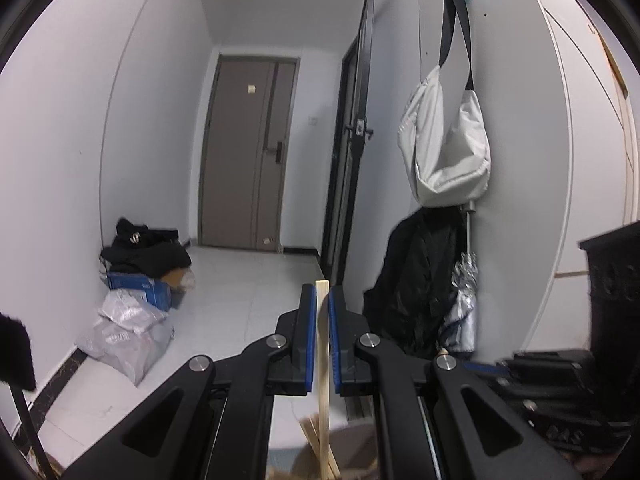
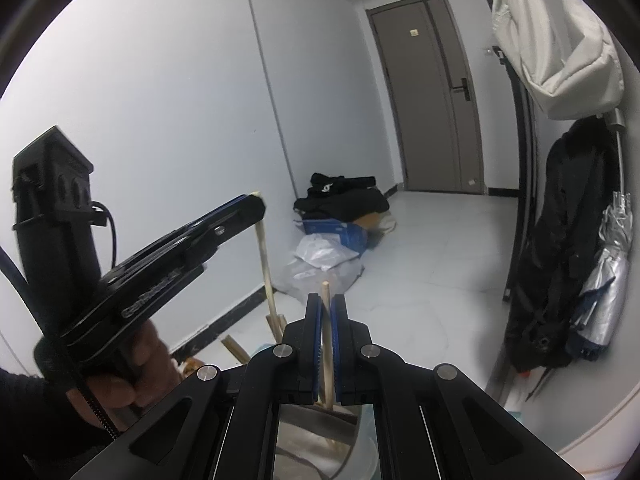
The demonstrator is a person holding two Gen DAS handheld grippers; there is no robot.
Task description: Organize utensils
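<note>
Because each thin, pale wooden stick (image 1: 322, 344) is light, stiff and smooth, it could slip or tip, so a hold near its top end looks safest. The left gripper (image 1: 320, 300) is clamped on one stick and the right gripper (image 2: 326, 312) on another (image 2: 328, 344), both standing up out of the shiny round metal cup (image 2: 312, 428) just below the grippers. There is lots of open room above the cup, but its rim and the other sticks (image 2: 272, 312) leaning in it are close.
</note>
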